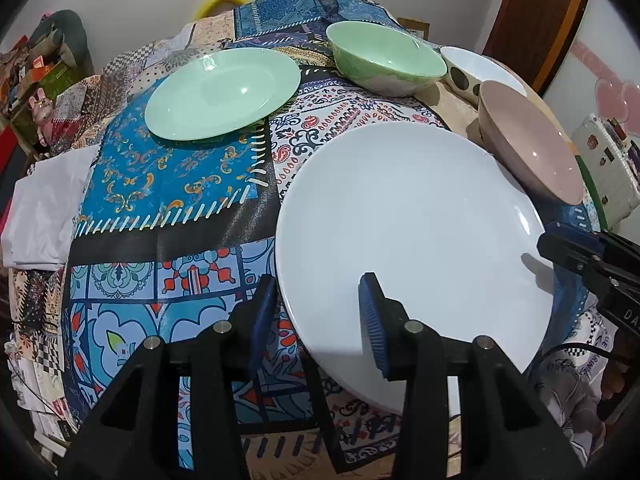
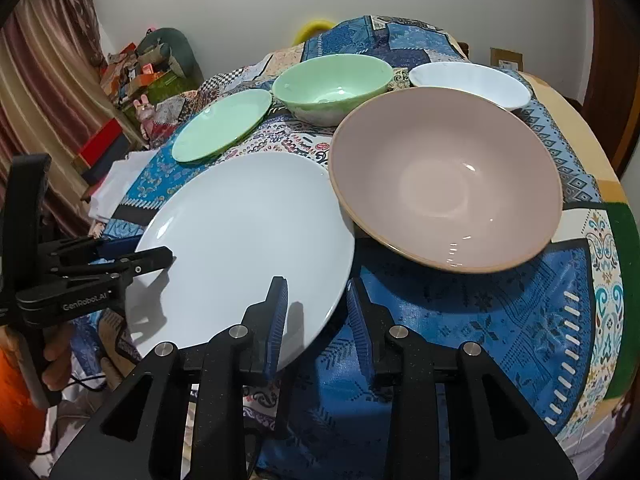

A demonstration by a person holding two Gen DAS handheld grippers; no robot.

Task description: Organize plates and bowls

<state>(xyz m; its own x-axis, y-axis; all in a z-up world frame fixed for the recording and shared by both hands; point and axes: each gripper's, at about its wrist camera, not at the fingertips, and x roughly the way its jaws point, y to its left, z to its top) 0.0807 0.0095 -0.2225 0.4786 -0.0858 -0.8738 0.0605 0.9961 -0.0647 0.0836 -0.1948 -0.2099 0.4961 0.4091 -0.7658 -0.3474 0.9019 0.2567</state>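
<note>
Both tools angled down at the white plate's rim

Left tool and right tool straddle opposite edges of the white plate, fingers apart, not pressing.

Setting: you are in a lived-in home room. Evidence: round table under a patchwork cloth laid with crockery; curtain far left; cluttered boxes and a pink rabbit figurine against the wall; wooden door frame far right.
</note>
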